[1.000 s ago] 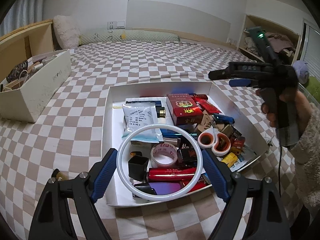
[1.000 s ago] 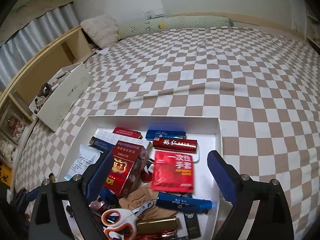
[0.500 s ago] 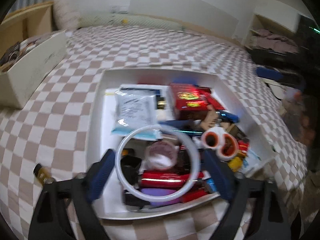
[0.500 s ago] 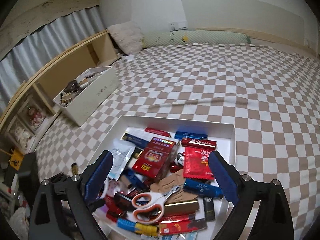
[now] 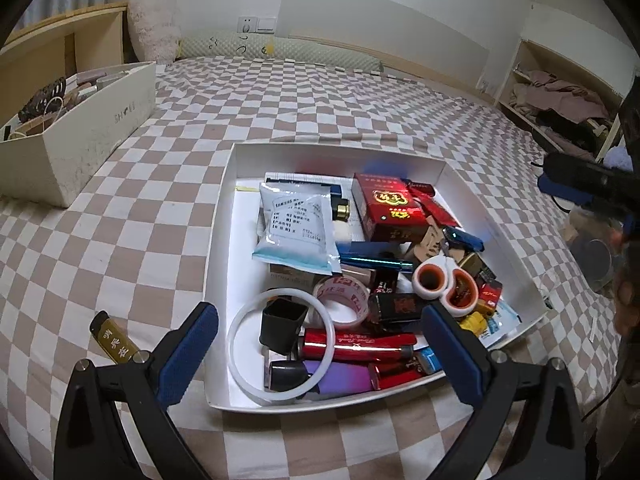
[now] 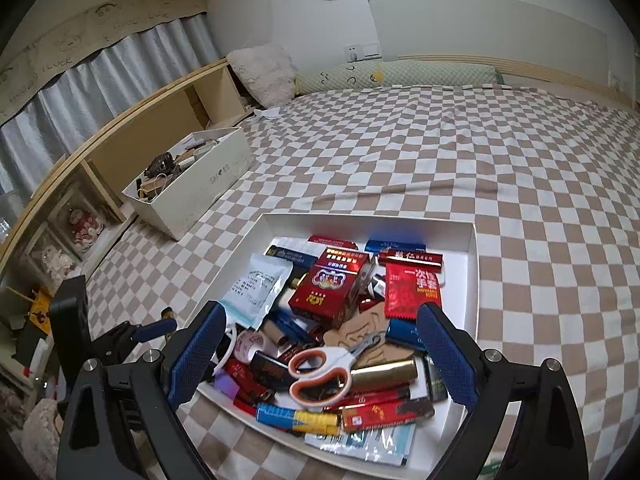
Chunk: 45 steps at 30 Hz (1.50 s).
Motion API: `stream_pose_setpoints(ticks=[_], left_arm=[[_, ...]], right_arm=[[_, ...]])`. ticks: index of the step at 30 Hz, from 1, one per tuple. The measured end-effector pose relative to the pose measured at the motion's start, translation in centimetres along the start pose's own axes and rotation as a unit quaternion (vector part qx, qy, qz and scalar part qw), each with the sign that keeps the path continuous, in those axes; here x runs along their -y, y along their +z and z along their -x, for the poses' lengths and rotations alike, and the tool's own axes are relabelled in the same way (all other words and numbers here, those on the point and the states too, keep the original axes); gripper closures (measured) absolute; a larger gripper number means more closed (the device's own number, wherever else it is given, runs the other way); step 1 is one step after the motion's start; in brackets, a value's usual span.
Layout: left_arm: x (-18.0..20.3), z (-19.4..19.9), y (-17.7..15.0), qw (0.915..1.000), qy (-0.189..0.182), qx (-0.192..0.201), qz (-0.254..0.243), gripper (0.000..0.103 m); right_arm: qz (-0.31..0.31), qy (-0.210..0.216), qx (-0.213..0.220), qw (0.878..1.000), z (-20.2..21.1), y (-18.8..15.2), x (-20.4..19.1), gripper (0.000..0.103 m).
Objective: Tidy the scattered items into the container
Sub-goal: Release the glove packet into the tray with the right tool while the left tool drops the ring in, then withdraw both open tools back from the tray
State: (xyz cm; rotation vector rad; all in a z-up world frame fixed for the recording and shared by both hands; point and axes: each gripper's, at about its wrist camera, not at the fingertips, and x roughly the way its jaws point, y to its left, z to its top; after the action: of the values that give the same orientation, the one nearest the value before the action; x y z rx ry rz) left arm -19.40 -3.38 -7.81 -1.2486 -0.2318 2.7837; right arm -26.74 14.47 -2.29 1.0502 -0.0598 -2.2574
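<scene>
"SHOES" on white side box (image 6: 208, 184); "GOOD LUCK" on curtain valance (image 6: 120, 20).

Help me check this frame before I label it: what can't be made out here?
- Gold lighter on the bedspread: left wrist view, its near end is hidden behind the left gripper.
- White tray: right wrist view, items at the bottom are buried under the scissors and boxes.
- Right gripper: its handle is cut off by the left wrist view's right edge.
</scene>
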Motion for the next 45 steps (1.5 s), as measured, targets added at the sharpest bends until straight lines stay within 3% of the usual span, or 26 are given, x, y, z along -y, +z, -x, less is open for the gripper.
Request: stream_pose_setpoints(ticks=[11,12,19,28,45], left_arm=[[0.2,3.0,0.1,0.9997,0.001,0.023,0.004,0.001],[0.3,3.4,0.1,0.9997,0.001,0.025,0.004,0.001],[0.5,6.0,-0.1,0.999,0.002,0.045,0.006,0.001],[0.6,9.1,-0.9,0.9977,0.008,0.066,0.016,0.0],[2.0,15.1,-3.4,0.9941,0.042,0.1,0.002,0.0]], right_arm=[[-0.008,-0.012,0.01,1.0,2.4,-2.0,-1.0,0.005],[-0.008,-0.016,0.01,1.0,2.7,-2.2,-1.2,0.0],[0.013,-0.06,0.029,0.998,4.8,-3.1,-2.9,0.0],[0.016,-0.085,0.069,0.994,8.5,-5.4,-4.6,0.0],[0.028,-0.109,0.095,0.989,13.1,-9.7,-7.4,0.0]])
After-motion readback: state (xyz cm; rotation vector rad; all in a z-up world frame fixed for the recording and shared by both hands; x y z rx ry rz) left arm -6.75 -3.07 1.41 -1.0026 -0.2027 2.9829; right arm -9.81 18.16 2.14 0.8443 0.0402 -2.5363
